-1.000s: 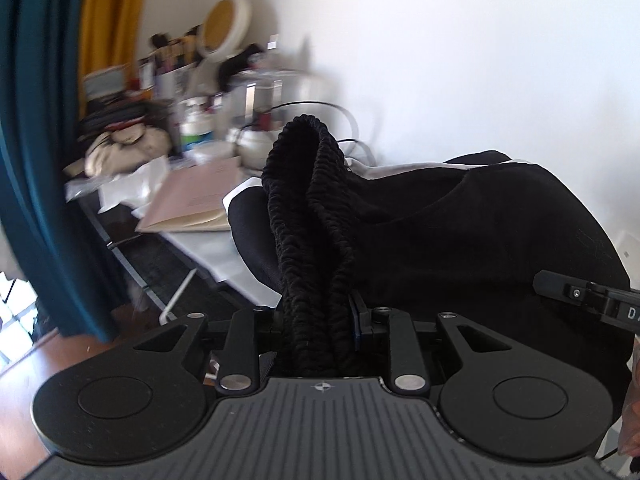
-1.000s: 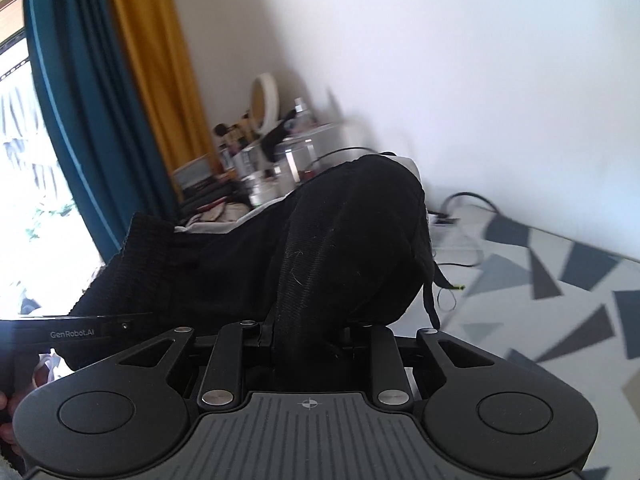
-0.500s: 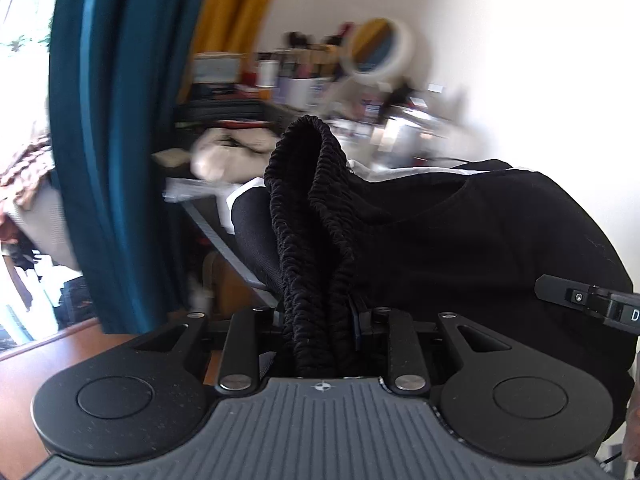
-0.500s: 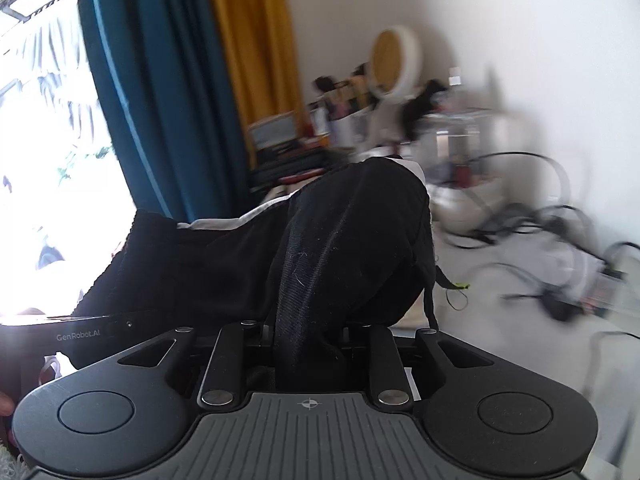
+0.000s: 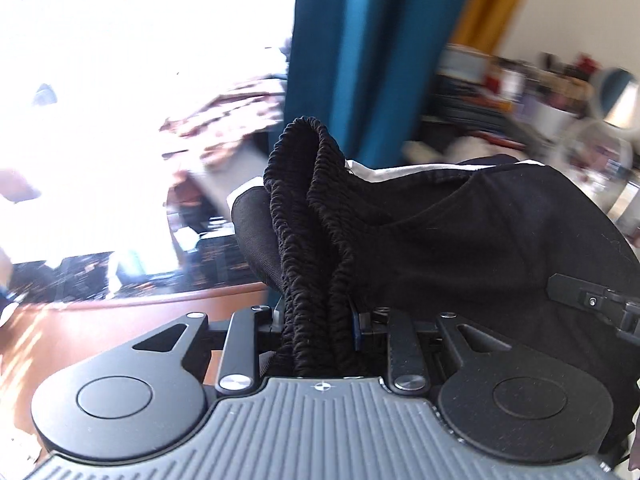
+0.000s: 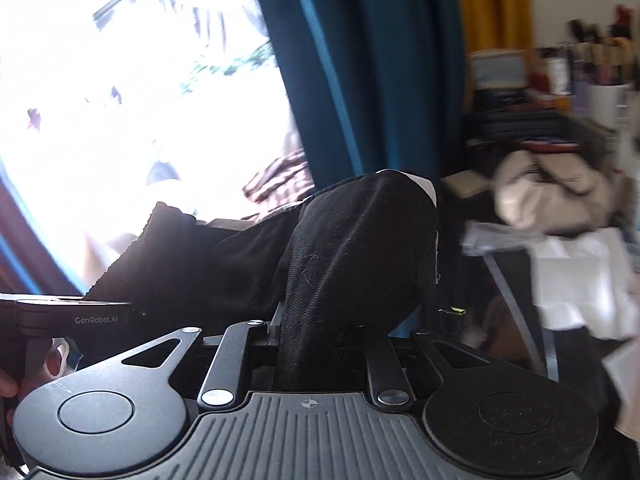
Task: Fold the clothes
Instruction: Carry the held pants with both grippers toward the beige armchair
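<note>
— Fabric first: what does the left wrist view show?

— Black shorts (image 5: 460, 236), lifted clear of any surface. Their ribbed elastic waistband (image 5: 312, 208) stands up in a bunched loop and runs down into the left gripper (image 5: 320, 320), whose jaws are pinching it. A thin white stripe (image 5: 420, 170) runs along the upper edge of the cloth. At the right edge, part of the right gripper (image 5: 592, 304) shows against the fabric.

— And behind the garment?

— A teal curtain (image 5: 352, 40), a mustard curtain (image 5: 492, 0) beside it, a very bright window (image 5: 140, 40) to the left, and a blurred, cluttered shelf (image 5: 520, 92) to the right. Details there cannot be made out.

— Now the right wrist view?

— The same shorts (image 6: 352, 248) mound up over the right gripper (image 6: 316, 344). Its jaws are closing, with a fold of the black cloth clamped between them. The fabric stretches left toward the left gripper (image 6: 80, 312), which shows at the left edge with fingers (image 6: 56, 356) of the person's hand under it.

— Surroundings?

— Teal curtain (image 6: 360, 60), mustard curtain (image 6: 492, 8), the bright window (image 6: 140, 80), a cream bundle (image 6: 552, 192) and white papers (image 6: 576, 280), all smeared by blur.
</note>
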Action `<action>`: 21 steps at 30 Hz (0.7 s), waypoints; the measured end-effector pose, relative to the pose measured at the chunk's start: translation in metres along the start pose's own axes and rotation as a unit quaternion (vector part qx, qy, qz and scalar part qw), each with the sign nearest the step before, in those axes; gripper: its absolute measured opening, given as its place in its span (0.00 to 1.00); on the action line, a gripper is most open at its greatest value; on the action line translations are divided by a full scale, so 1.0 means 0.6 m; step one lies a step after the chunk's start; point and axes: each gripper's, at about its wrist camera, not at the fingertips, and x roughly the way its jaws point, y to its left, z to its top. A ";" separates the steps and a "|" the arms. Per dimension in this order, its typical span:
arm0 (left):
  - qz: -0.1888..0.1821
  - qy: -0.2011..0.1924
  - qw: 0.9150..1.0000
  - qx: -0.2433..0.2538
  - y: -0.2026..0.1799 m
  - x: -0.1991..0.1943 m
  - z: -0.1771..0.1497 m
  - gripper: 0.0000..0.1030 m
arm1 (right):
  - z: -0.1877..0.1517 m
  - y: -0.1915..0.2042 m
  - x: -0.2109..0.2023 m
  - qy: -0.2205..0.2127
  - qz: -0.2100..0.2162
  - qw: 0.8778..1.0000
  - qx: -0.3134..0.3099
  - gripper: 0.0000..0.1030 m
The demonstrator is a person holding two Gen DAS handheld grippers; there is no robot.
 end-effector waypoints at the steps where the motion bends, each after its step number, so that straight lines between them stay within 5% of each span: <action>1: 0.010 0.003 1.000 -0.009 0.024 0.008 0.008 0.25 | 0.009 0.016 0.030 0.008 0.009 1.000 -0.007 0.14; 10: 0.081 0.023 0.993 -0.083 0.247 0.103 0.083 0.25 | 0.104 0.162 0.318 0.062 0.081 0.992 -0.071 0.13; 21: 0.147 0.030 0.983 -0.102 0.517 0.223 0.277 0.25 | 0.286 0.339 0.664 0.084 0.128 0.985 -0.085 0.12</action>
